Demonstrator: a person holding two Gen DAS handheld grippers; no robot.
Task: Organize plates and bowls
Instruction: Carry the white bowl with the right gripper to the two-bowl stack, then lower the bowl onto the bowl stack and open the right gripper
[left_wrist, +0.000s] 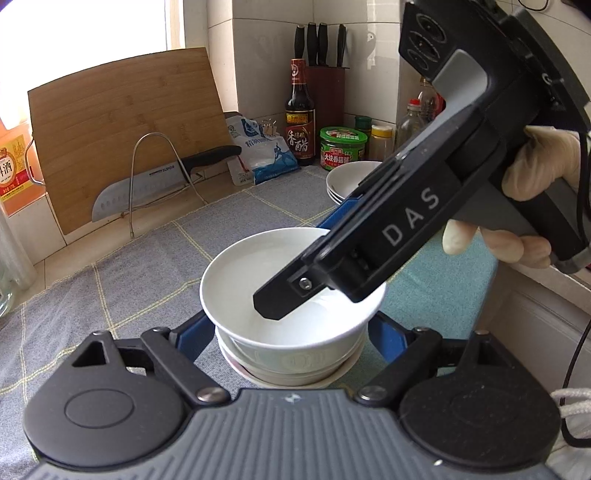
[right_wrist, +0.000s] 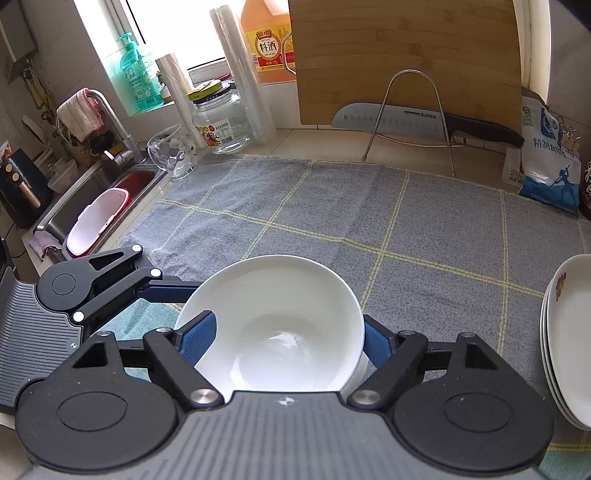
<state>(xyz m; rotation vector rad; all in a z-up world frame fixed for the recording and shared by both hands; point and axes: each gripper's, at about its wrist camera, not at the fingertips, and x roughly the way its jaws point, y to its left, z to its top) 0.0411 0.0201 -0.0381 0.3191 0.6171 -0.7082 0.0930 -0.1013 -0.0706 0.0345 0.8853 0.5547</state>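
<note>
A white bowl (left_wrist: 251, 280) sits on top of a stack of bowls (left_wrist: 295, 365) on the grey checked cloth (left_wrist: 110, 280). My left gripper (left_wrist: 291, 332) is open with its blue fingers on either side of the stack. My right gripper (right_wrist: 288, 332) straddles the top bowl's (right_wrist: 273, 317) rim, one finger inside and one outside; it enters the left wrist view (left_wrist: 273, 302) from the upper right. A stack of white plates (left_wrist: 347, 181) stands behind, also at the right edge of the right wrist view (right_wrist: 569, 332).
A bamboo cutting board (left_wrist: 122, 122), a knife on a wire rack (left_wrist: 147, 184), a salt bag (left_wrist: 258, 151), a vinegar bottle (left_wrist: 300, 110), jars and a knife block (left_wrist: 325, 74) line the back. A sink (right_wrist: 103, 199), a glass jar (right_wrist: 221, 122) and a glass bowl (right_wrist: 171, 151) stand at the left.
</note>
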